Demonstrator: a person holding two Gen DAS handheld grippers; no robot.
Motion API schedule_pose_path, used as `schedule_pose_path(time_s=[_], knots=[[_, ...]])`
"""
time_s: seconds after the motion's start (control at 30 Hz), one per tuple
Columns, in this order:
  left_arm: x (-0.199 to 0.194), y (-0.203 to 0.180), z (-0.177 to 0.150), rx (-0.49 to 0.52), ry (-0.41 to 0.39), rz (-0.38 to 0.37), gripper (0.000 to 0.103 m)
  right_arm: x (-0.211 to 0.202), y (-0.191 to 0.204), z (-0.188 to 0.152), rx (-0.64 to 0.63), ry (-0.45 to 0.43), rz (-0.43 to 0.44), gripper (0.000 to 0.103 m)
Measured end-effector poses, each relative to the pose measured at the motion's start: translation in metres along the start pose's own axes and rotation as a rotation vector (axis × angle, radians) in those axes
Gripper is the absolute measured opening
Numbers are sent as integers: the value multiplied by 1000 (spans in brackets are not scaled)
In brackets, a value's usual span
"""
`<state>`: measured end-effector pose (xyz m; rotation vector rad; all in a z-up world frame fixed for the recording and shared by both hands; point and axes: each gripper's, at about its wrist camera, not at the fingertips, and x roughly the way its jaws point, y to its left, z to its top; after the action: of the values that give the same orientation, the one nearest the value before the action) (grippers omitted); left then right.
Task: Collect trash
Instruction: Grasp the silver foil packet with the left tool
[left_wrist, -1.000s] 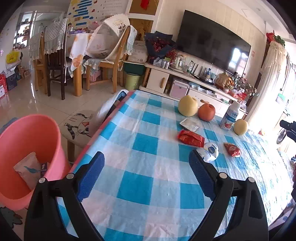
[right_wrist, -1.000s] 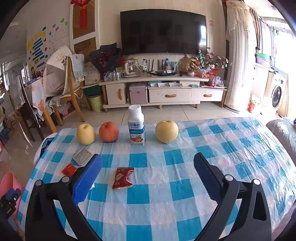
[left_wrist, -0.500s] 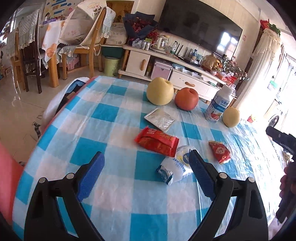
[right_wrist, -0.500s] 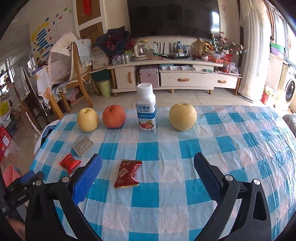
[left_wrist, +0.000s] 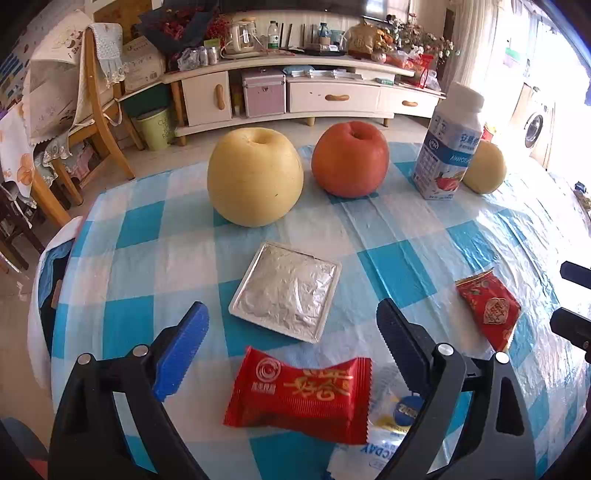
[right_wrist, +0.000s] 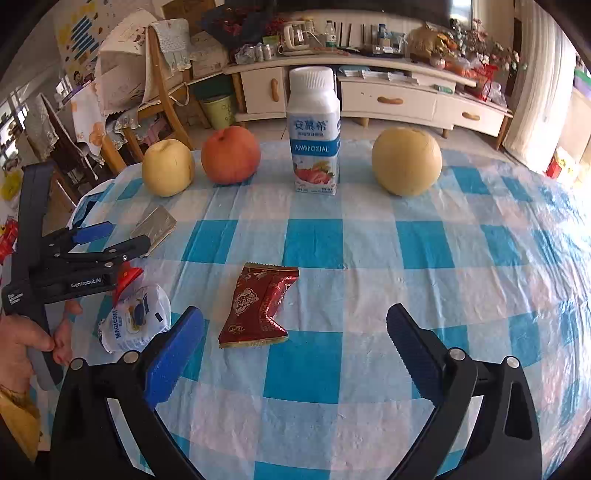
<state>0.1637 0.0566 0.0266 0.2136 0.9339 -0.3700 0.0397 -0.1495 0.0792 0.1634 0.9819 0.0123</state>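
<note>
1. Living room: TV cabinet (left_wrist: 295, 92) behind, wooden chair (left_wrist: 99, 99) at left, table under blue-and-white checked cloth (right_wrist: 369, 243).
2. Along far edge of cloth: yellow pear (left_wrist: 255, 176), red apple (left_wrist: 349, 158), yogurt bottle (right_wrist: 314, 129) standing upright, second pear (right_wrist: 406, 160).
3. Trash on near half: foil packet (left_wrist: 286, 290) lying flat; red wrapper (left_wrist: 301, 397) just before it; white pouch (right_wrist: 135, 319) touching the red wrapper's right end; dark red wrapper (right_wrist: 260, 304) well apart to the right.
4. Left gripper (left_wrist: 291, 339): jaws wide apart, empty, hovering low with red wrapper between the blue pads (left_wrist: 181, 347). Held by a hand (right_wrist: 22, 343), seen in right view.
5. Right gripper (right_wrist: 295, 347): jaws wide apart, empty, just short of dark red wrapper.
</note>
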Motion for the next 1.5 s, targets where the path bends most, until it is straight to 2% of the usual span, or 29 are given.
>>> schedule_pose_path(time_s=[0.1,0.23,0.37,0.47,0.5,0.63,1.07,1.2,1.4,1.5], knots=[[18,-3,6,38,44,10,93,10,-3,1,33,19,52,98],[29,-5,10,76,64,22,90,19,6,2,-9,23,50,98],[29,-2,13,60,48,-11,76,31,14,1,-42,35,49,95],[27,-5,12,67,27,-32,64,38,18,1,-51,57,70,77],[25,-7,9,64,20,-38,60,39,21,0,-60,61,71,77],[22,-9,3,50,-2,-26,59,43,26,-4,-103,66,41,77],[-6,-37,-35,58,-6,-49,59,51,21,-7,-119,61,76,76],[-20,-43,-53,34,-13,-77,59,49,26,-7,-144,69,79,56],[-41,-48,-78,-27,-21,-117,59,48,28,-7,-160,84,87,46],[-51,-48,-90,-54,-32,-122,59,42,28,-8,-181,87,95,37]])
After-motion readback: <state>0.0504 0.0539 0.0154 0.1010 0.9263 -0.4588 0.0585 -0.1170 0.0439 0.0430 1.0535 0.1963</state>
